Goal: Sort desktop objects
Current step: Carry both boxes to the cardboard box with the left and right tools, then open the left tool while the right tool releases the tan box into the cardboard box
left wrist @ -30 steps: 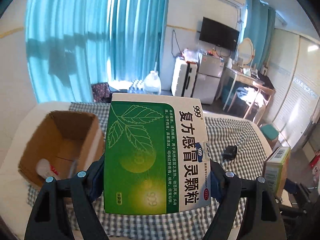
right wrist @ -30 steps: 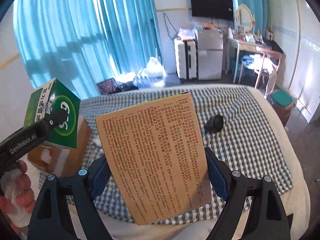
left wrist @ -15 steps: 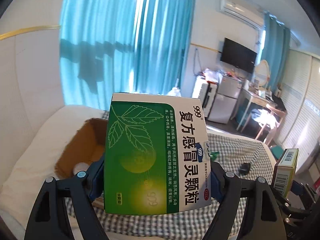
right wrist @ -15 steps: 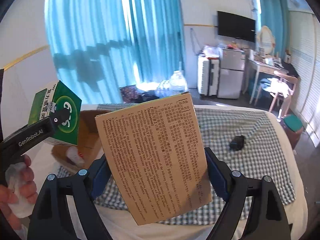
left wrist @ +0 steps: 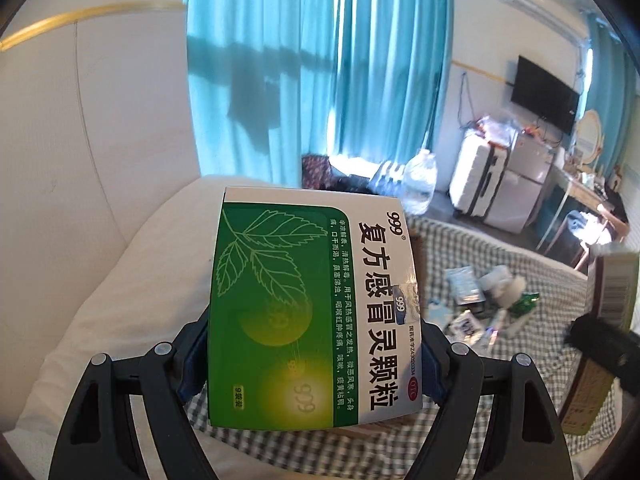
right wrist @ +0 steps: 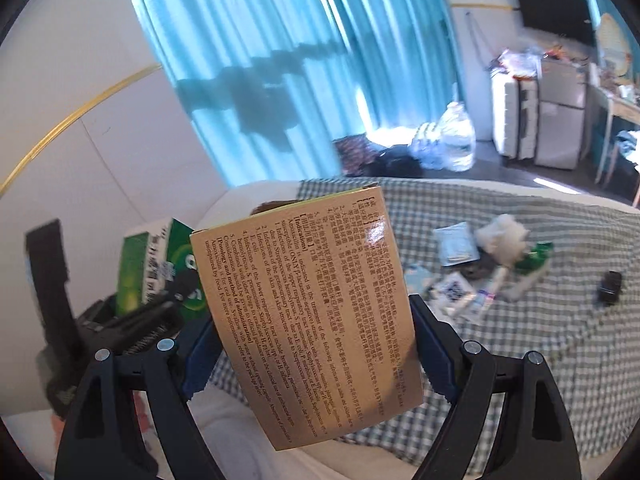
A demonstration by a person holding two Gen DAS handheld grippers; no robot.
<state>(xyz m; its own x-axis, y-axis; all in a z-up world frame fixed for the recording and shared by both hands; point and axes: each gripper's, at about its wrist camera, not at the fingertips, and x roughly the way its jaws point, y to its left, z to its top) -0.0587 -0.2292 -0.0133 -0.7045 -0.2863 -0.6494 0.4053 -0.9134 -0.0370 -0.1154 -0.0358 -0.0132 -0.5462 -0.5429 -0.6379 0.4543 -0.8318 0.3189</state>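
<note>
A green-and-white cardboard medicine box (left wrist: 316, 308) printed with a leaf is clamped in the left gripper (left wrist: 314, 356), held up above the bed. The right gripper (right wrist: 316, 348) clamps a tan cardboard box (right wrist: 308, 312) covered in small black print. At two o'clock of both boxes, loose sachets and wrappers (right wrist: 476, 268) lie heaped on the green checked cloth (right wrist: 540, 344); a small black object (right wrist: 610, 286) sits well apart at three o'clock.

Green-and-white box (left wrist: 312, 312), tan box (right wrist: 312, 312), seemingly grey-checked cloth (right wrist: 520, 344), turquoise curtains (left wrist: 320, 60).
</note>
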